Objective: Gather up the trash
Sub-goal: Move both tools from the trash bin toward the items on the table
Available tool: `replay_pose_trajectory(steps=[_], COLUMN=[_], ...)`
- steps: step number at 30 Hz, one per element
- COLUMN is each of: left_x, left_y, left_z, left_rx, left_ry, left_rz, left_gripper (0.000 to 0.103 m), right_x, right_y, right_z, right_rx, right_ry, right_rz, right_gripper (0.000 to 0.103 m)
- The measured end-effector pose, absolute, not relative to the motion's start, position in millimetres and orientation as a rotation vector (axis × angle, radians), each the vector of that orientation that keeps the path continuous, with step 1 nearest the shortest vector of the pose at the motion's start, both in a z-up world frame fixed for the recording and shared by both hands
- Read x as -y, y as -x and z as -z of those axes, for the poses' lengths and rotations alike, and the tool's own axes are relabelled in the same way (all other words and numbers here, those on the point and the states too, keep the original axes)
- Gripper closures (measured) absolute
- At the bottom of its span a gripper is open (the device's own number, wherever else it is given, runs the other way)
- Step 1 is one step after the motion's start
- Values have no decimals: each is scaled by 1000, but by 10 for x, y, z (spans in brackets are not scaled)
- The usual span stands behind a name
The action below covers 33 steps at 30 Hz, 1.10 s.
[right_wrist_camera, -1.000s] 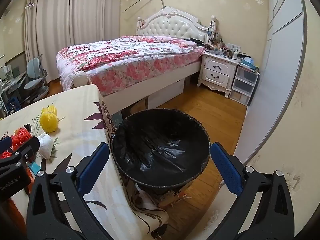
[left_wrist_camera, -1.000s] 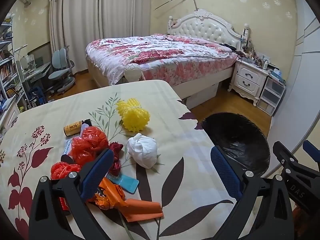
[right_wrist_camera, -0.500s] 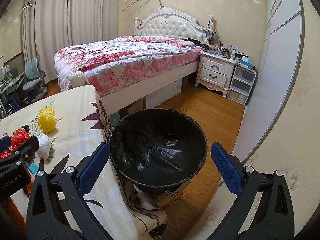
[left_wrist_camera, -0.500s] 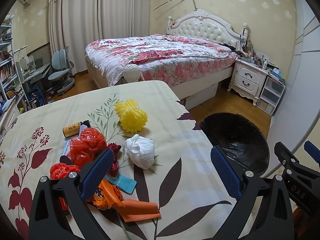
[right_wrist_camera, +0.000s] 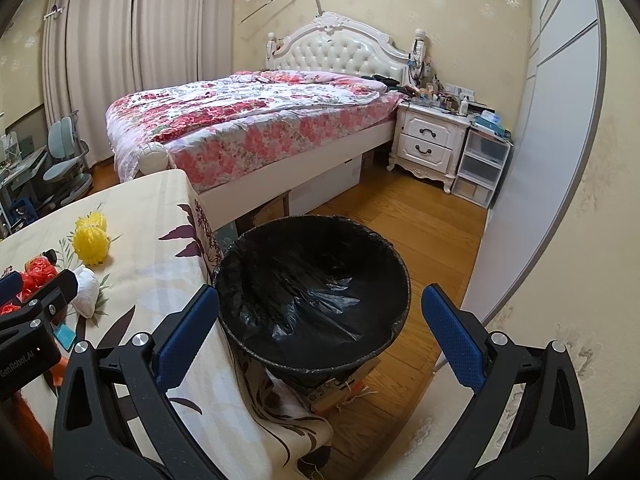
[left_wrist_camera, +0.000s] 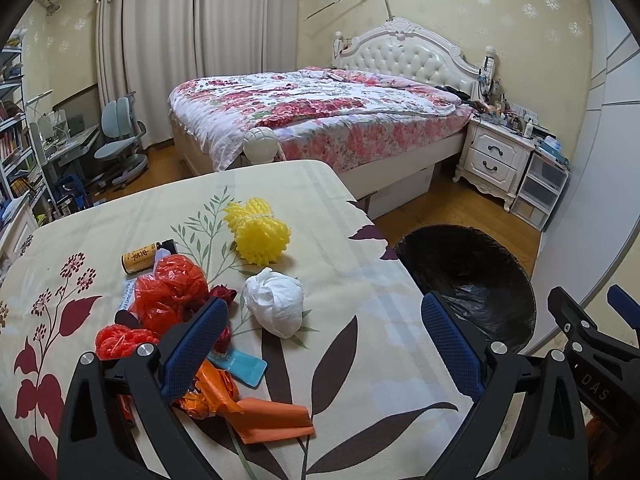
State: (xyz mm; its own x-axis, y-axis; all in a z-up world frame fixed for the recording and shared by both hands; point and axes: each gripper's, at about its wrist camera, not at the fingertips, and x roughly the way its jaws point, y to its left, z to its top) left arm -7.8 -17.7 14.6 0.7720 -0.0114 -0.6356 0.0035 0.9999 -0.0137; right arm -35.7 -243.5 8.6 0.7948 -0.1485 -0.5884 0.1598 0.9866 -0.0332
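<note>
Trash lies on the floral tablecloth [left_wrist_camera: 360, 320]: a white crumpled bag [left_wrist_camera: 276, 306], yellow foam nets [left_wrist_camera: 260, 232], red plastic bags [left_wrist_camera: 172, 288], an orange wrapper [left_wrist_camera: 256, 412], a blue packet [left_wrist_camera: 244, 366] and a small brown bottle [left_wrist_camera: 140, 256]. My left gripper [left_wrist_camera: 320, 344] is open and empty, just above the table near the white bag. My right gripper [right_wrist_camera: 320, 328] is open and empty, held over the black-lined trash bin [right_wrist_camera: 312, 292], which also shows in the left wrist view [left_wrist_camera: 468, 276], right of the table.
A bed [left_wrist_camera: 320, 120] with a floral quilt stands behind the table. A white nightstand [right_wrist_camera: 432, 144] and plastic drawers [right_wrist_camera: 484, 172] stand at the right wall. A desk chair [left_wrist_camera: 120, 148] and bookshelves [left_wrist_camera: 16, 152] are at the left. A wardrobe door [right_wrist_camera: 540, 160] flanks the bin.
Both views have shifted slightly. The left gripper has drawn a little back from the trash pile. The right gripper has edged nearer the bin. Both stay open.
</note>
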Motion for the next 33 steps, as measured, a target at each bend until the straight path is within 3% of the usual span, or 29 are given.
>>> replay_pose_trajectory(steps=[33], left_x=[281], left_y=[57], left_z=[-78], left_rx=[-718], left_ry=[18], left_rz=[45], left_gripper=[6], right_x=[2508], right_y=[384], right_z=[-66], right_rx=[-633], right_ry=[-27], right_rz=[171], right_gripper=[4])
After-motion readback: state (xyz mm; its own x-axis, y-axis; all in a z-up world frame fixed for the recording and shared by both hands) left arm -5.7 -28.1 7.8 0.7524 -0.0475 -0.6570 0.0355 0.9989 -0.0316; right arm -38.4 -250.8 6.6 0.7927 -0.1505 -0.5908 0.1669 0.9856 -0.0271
